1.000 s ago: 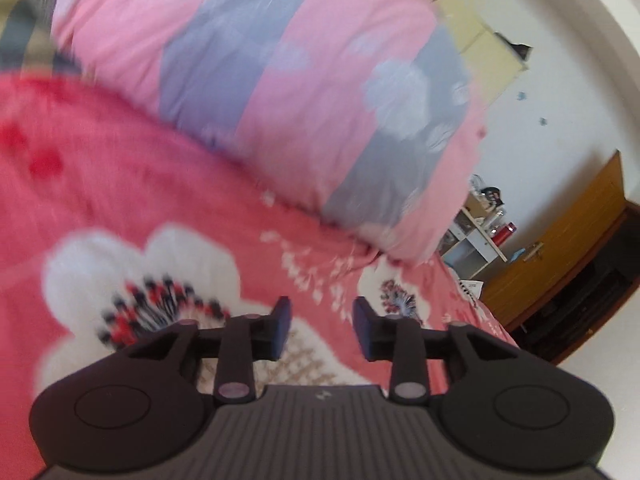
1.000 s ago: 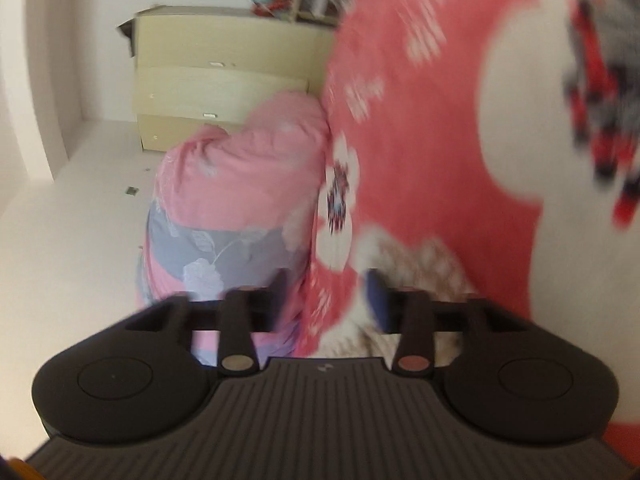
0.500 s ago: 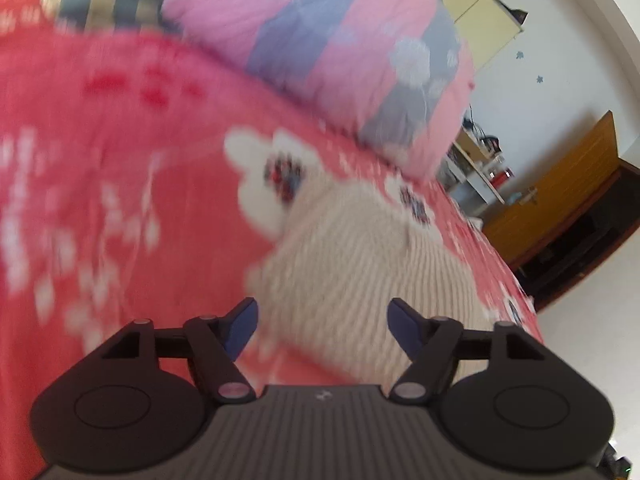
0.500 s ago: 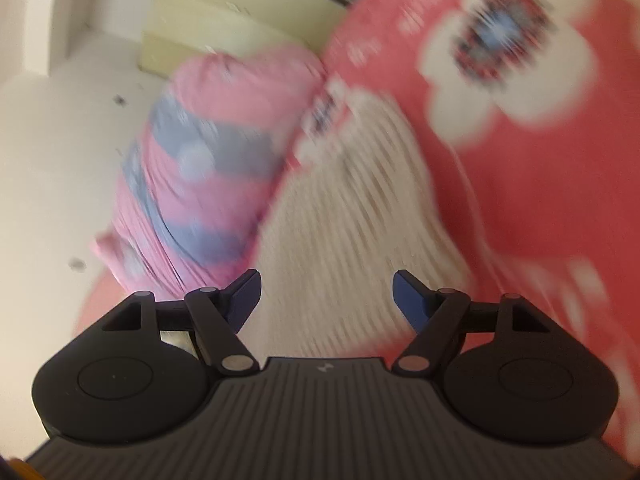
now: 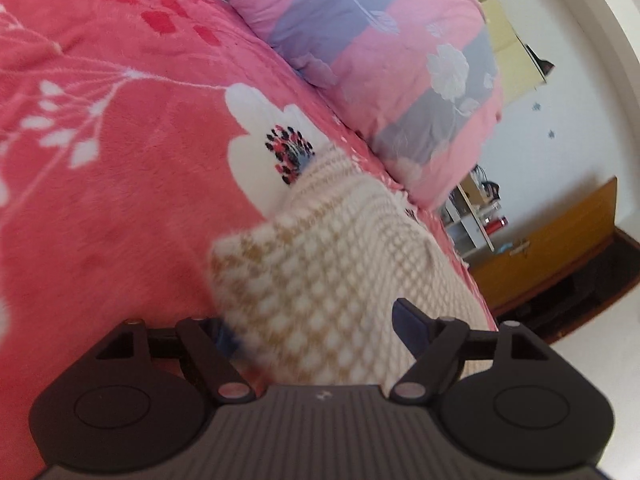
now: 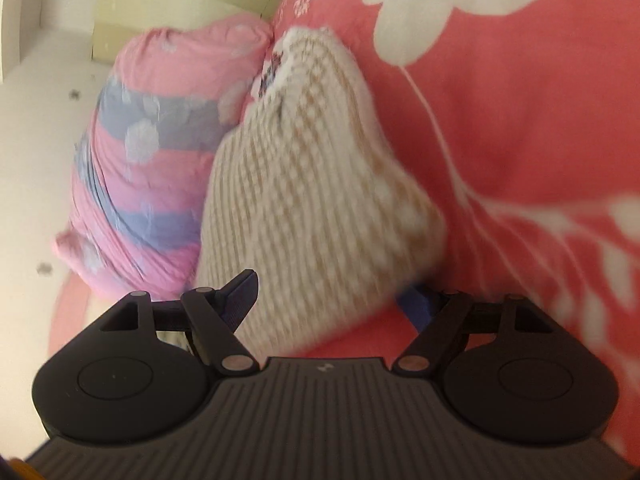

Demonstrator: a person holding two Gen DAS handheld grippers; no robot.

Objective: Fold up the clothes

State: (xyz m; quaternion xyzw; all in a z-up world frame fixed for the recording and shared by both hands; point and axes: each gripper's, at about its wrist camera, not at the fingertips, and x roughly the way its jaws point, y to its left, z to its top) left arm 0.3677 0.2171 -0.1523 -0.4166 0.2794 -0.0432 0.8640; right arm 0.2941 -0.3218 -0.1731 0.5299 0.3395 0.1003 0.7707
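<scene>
A cream knitted sweater (image 5: 332, 264) with a tan check pattern lies on a pink flowered blanket (image 5: 120, 200). My left gripper (image 5: 316, 324) is open, its jaws wide apart around the sweater's near corner. That corner covers part of the left fingertip (image 5: 224, 334). In the right wrist view the same sweater (image 6: 304, 184) runs away from me over the blanket (image 6: 520, 120). My right gripper (image 6: 330, 292) is open too and straddles another near corner. Its pads are apart from the knit, and the picture is blurred there.
A rolled pink and grey quilt (image 5: 380, 40) lies just beyond the sweater, also seen as the quilt (image 6: 152, 140) at the left. Past the bed's edge stand a wooden cabinet (image 5: 552, 248), a small white shelf (image 5: 476, 216) and a pale yellow cabinet (image 6: 180, 8) on a light floor (image 6: 32, 120).
Both grippers' jaws have widened from fairly narrow to wide. Both have come down and closer to the sweater, whose near corners now lie between the jaws.
</scene>
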